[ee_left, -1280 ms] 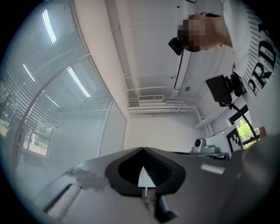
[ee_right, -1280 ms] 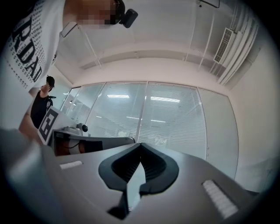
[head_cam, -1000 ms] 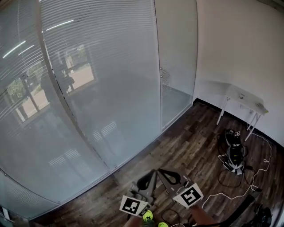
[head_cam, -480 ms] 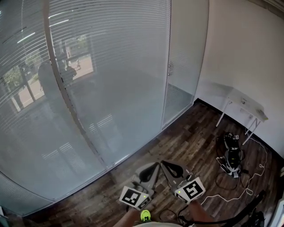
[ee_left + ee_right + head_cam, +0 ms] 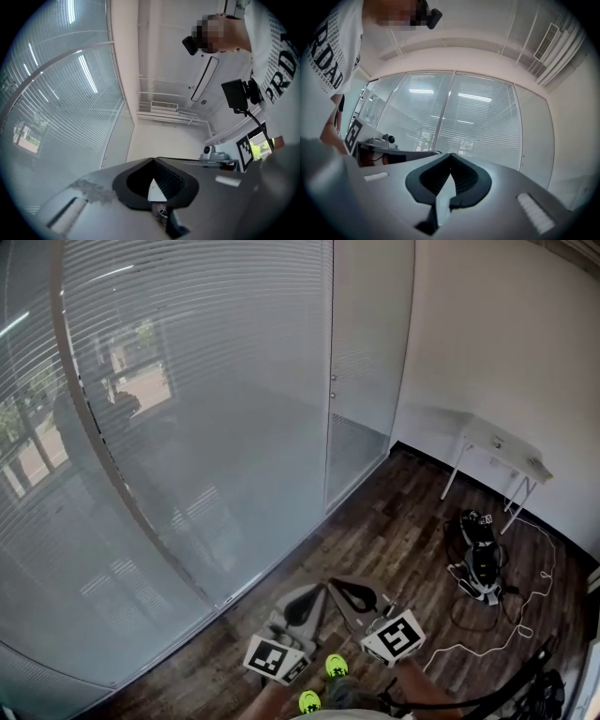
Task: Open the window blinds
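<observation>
Window blinds (image 5: 187, 352) ahead; left gripper (image 5: 314, 597), right gripper (image 5: 341, 589) fingers closed, empty; shirt (image 5: 333, 51) reads "ROAD".

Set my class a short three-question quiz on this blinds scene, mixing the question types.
1. True or false: the left tongs grip a blind cord.
2. What stands by the white wall? A) a white table B) a sofa C) a ladder
3. Are the right tongs open or shut?
Key: 1 false; 2 A; 3 shut, with nothing between them.
</observation>
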Motion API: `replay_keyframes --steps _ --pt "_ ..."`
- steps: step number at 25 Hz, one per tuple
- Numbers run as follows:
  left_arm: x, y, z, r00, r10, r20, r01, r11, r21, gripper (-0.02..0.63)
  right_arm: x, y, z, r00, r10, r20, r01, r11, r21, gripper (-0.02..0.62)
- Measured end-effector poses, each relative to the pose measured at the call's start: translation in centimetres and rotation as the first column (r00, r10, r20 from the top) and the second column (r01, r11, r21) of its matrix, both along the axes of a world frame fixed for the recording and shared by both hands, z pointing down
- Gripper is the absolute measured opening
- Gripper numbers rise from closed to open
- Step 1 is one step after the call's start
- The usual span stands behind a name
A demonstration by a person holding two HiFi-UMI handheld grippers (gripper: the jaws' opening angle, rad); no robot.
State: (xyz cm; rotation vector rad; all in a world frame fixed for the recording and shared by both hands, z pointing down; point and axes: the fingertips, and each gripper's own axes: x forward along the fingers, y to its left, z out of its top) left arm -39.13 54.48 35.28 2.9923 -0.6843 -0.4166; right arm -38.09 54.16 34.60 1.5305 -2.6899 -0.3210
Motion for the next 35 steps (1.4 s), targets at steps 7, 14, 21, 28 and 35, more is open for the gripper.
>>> replay_keyframes --steps 7,14,21,28,35 --pt "2.7 -5.5 2.9 1.0 -0.027 0.01 0.027 1.0 -0.008 -0.009 2.7 -5.4 2.9 1.0 -0.013 -0.023 0.013 1.0 -0.001 0.006" --pt "9.2 -12.0 0.7 0.999 -0.044 0.026 0.043 0.999 0.024 -0.009 9.1 -11.9 0.7 0.999 -0.033 -0.009 0.033 0.999 0.017 0.006" --pt "14.0 -17.0 1.7 0.996 -0.088 0.01 0.087 0.995 0.055 -0.009 13.9 -17.0 1.8 0.997 -0.068 -0.043 0.07 0.997 0.046 0.006" --pt "17.9 -21.2 1.9 0.991 -0.135 0.014 0.134 0.988 0.071 -0.009 17.7 -21.2 2.0 0.994 -0.095 -0.056 0.097 0.994 0.043 0.006" --pt "19.6 -23.9 2.0 0.987 -0.16 0.022 0.158 0.985 0.071 -0.009 19.4 -23.9 2.2 0.993 -0.105 -0.054 0.107 0.994 0.034 0.006"
